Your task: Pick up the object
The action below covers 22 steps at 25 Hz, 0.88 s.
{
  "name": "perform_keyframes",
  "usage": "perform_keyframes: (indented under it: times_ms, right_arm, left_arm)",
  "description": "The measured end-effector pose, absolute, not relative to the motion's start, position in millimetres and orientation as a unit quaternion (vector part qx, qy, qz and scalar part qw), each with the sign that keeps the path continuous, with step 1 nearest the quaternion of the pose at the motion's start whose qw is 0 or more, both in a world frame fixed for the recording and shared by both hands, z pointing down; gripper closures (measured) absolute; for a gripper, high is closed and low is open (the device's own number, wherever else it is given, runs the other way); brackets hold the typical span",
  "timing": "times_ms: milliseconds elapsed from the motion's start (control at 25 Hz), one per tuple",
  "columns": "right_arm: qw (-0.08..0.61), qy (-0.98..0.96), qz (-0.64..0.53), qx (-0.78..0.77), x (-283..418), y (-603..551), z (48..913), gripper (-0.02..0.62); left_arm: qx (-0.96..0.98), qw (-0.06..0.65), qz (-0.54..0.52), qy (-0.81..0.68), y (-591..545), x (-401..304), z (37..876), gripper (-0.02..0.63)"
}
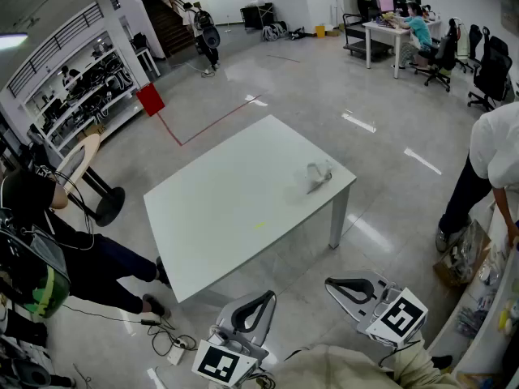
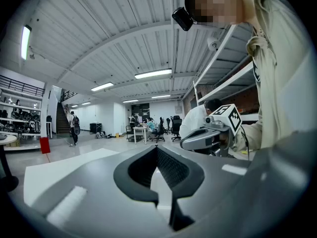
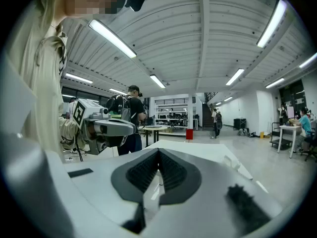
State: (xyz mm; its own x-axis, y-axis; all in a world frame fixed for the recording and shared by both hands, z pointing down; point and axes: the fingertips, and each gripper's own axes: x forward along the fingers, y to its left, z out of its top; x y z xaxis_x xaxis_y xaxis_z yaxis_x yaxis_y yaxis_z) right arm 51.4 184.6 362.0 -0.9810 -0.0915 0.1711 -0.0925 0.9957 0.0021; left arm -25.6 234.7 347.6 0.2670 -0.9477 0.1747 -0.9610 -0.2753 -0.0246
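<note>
The left gripper (image 1: pixel 261 297) and right gripper (image 1: pixel 332 284) sit near level, short of the white rectangular table (image 1: pixel 227 217), jaws pressed together, empty. The small translucent crumpled object (image 1: pixel 318 174) lies near a table corner; long axis indistinct.

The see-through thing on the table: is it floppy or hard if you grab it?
The see-through thing looks crumpled and thin, so it is probably floppy and light. It lies low on the white table, so a push likely slides it.

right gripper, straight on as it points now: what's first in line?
Most likely the table: the right gripper, jaws shut and empty, aims slightly down at its near end. Nothing shows between them, though depth is unclear.
</note>
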Motion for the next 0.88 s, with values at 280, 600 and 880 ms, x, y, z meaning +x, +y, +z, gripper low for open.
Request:
perform_keyframes:
  times_ms: [280,600,880]
  right_arm:
    - [0.099,-0.994,-0.005,0.042,53,160,367,0.592]
    - [0.108,-0.992,-0.005,0.066,41,115,372,0.592]
    - [0.108,-0.988,-0.003,0.107,11,51,375,0.592]
  left_arm:
    - [0.802,0.043,0.079,-0.591,207,-17,355,0.600]
    - [0.815,0.039,0.076,-0.572,155,-32,358,0.600]
    - [0.841,0.035,0.071,-0.535,79,-59,364,0.600]
